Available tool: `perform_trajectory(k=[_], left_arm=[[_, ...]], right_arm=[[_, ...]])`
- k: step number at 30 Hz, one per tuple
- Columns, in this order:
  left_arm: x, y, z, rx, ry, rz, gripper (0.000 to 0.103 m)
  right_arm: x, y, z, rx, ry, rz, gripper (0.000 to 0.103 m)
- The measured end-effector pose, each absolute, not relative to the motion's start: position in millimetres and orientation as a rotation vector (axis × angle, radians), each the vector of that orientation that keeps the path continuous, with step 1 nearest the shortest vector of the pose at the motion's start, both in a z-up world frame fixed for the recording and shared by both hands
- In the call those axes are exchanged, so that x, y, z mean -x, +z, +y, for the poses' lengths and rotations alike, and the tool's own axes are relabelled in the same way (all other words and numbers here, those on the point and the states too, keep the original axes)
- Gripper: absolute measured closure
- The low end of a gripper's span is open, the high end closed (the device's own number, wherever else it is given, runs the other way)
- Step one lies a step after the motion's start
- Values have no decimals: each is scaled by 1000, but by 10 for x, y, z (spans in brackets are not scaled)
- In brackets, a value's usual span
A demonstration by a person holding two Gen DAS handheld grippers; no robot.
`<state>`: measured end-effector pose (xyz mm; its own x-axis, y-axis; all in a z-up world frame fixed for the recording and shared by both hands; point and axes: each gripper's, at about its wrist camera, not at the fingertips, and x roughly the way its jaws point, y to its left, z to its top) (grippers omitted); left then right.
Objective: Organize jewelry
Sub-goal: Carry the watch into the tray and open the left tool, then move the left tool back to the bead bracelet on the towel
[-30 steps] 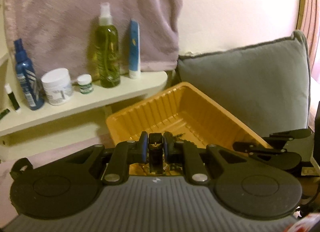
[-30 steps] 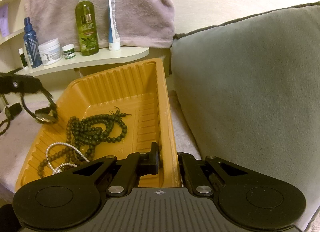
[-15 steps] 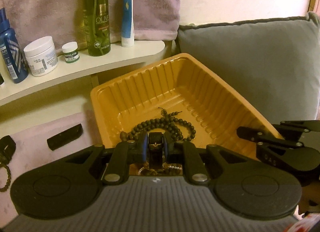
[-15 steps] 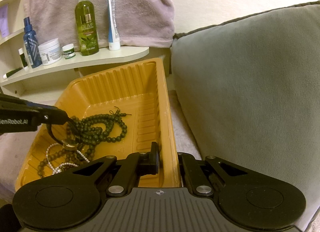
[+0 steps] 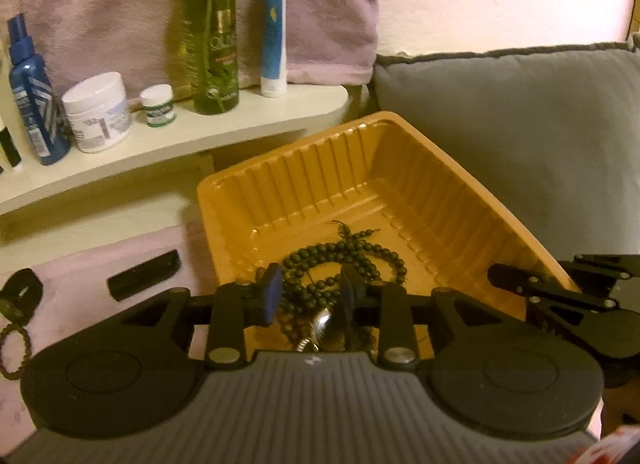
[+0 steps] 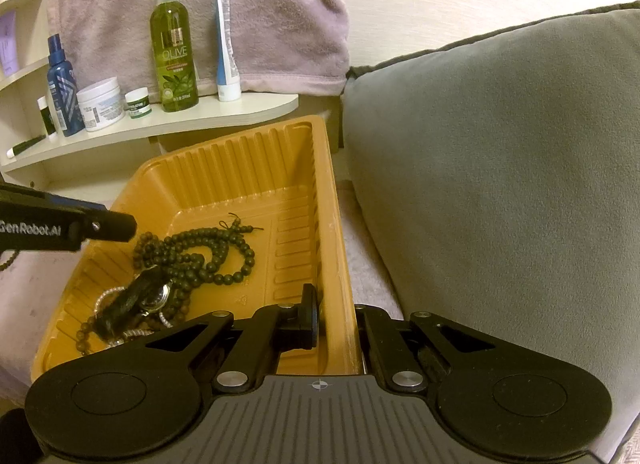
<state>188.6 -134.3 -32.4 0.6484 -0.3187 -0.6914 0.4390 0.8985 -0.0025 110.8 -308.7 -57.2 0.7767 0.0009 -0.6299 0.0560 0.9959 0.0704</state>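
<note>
Left wrist view, left to right. Far left of the left gripper (image 5: pixel 310 296), on the pale pink plush surface (image 5: pixel 80 268): a dark bead bracelet (image 5: pixel 16 348) at the frame edge, a small black strap piece (image 5: pixel 22 290), then a short black bar-shaped object (image 5: pixel 144 274). Above these, a cream curved shelf (image 5: pixel 240 120) carries a blue spray bottle (image 5: pixel 34 92), a white round jar (image 5: pixel 98 112), a small green-labelled white jar (image 5: pixel 159 105), a tall green olive spray bottle (image 5: pixel 210 36) and a blue-and-white tube (image 5: pixel 274 32).

Left gripper: jaws opening, pads apart with nothing pressed between them. Just below them, in the ribbed orange plastic tray (image 5: pixel 280 180), lies a black-strapped wristwatch with a silver case (image 5: pixel 322 324), on top of the long string of dark green round beads (image 5: pixel 344 268) (watch is released, resting free). In the right wrist view the watch (image 6: pixel 136 296) lies across the beads (image 6: pixel 200 252) and a silver chain (image 6: pixel 106 298), under the left gripper's tip (image 6: pixel 112 226).

Right of that: the right gripper (image 6: pixel 338 316) is clenched on the tray's right wall (image 6: pixel 338 248), one finger (image 6: pixel 308 312) inside, the other outside and mostly hidden. Beyond it, touching the tray's right side, a large grey fabric cushion (image 6: pixel 500 168). A mauve fleece towel (image 6: pixel 200 4) hangs behind the shelf.
</note>
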Motion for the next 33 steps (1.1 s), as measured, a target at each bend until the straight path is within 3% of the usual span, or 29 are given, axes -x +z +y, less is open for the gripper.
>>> perform_trajectory(k=[12,33], left_arm=[[-1902,-190,-1009,-167,-359,715,73],[-2050,-495,528,-146,8,791,73]], right_arm=[[-1107,-571,-3088,-87,-27,684,99],[-1118,-570,-3077,-62,-29,692,99]])
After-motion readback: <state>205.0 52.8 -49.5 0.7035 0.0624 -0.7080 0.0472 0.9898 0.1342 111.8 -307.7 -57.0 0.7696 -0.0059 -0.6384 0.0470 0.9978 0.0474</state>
